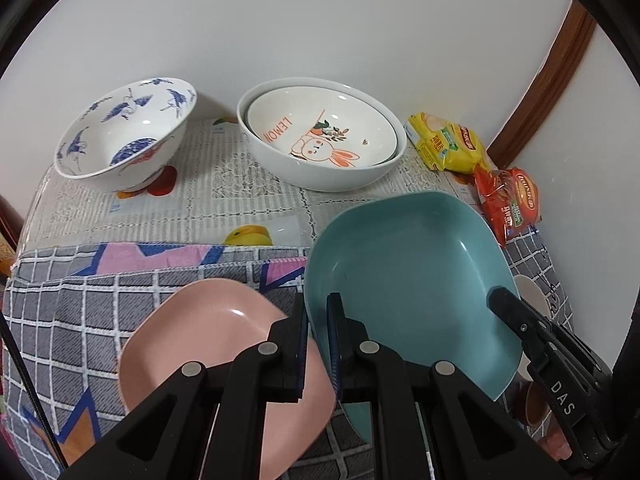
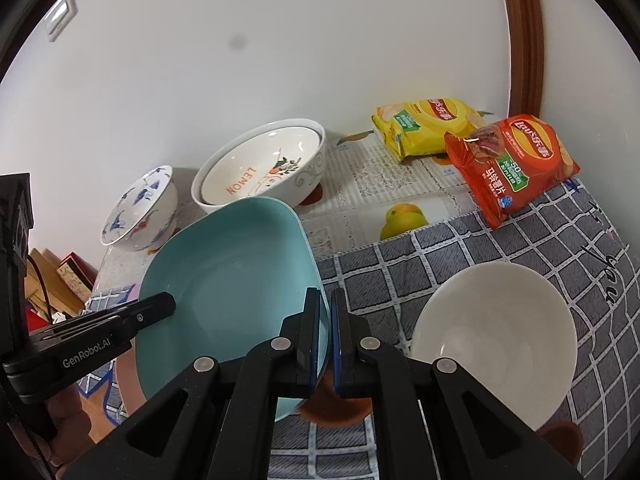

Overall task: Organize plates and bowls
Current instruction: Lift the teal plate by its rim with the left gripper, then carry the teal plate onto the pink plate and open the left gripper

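While both my tongs clamp teal plate rims, left tongs near pink plate, right tongs beside white bowl.

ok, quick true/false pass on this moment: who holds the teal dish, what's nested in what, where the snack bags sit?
1. Both hand-held grippers, left and right, are shut on the rim of the teal square plastic dish. True.
2. The pink square plate is stacked inside the teal dish. False: it lies beside it on the grey checked cloth.
3. The rabbit-print "LEMON" bowl sits nested in a larger white bowl. True.
4. The blue-and-white crane-pattern bowl is upside down. False: it faces up, tilted.
5. The yellow and red chip bags lie inside the plain white bowl. False: they lie on the table near the wall.
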Demonstrator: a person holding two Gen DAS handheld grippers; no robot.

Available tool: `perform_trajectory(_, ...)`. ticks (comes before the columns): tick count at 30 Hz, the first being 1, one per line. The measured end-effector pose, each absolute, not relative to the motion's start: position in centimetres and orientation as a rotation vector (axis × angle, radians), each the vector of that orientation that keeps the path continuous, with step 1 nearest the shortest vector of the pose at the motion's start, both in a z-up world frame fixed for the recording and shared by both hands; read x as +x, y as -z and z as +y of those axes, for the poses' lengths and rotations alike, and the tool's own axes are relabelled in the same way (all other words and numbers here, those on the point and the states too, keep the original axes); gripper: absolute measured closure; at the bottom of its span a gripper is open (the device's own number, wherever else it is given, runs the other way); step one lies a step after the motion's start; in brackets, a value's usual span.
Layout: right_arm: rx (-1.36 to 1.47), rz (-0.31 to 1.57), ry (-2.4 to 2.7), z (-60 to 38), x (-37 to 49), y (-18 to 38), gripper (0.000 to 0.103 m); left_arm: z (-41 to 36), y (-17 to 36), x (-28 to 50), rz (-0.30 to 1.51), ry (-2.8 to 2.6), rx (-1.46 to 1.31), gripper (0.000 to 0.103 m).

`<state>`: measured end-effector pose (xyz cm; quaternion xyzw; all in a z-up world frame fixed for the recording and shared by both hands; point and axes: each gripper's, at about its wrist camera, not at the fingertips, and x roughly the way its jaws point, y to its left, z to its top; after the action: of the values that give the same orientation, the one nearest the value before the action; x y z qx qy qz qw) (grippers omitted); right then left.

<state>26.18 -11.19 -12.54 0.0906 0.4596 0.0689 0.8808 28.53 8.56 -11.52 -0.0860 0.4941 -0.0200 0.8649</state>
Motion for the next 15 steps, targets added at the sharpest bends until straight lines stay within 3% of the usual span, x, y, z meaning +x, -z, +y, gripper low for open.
perform_trajectory(15,0.184,0.945,-0.218,-6.3,23.3,10.9,0.097,13.2,9.9,23.9,1.006,-0.035,-0.218,0.093)
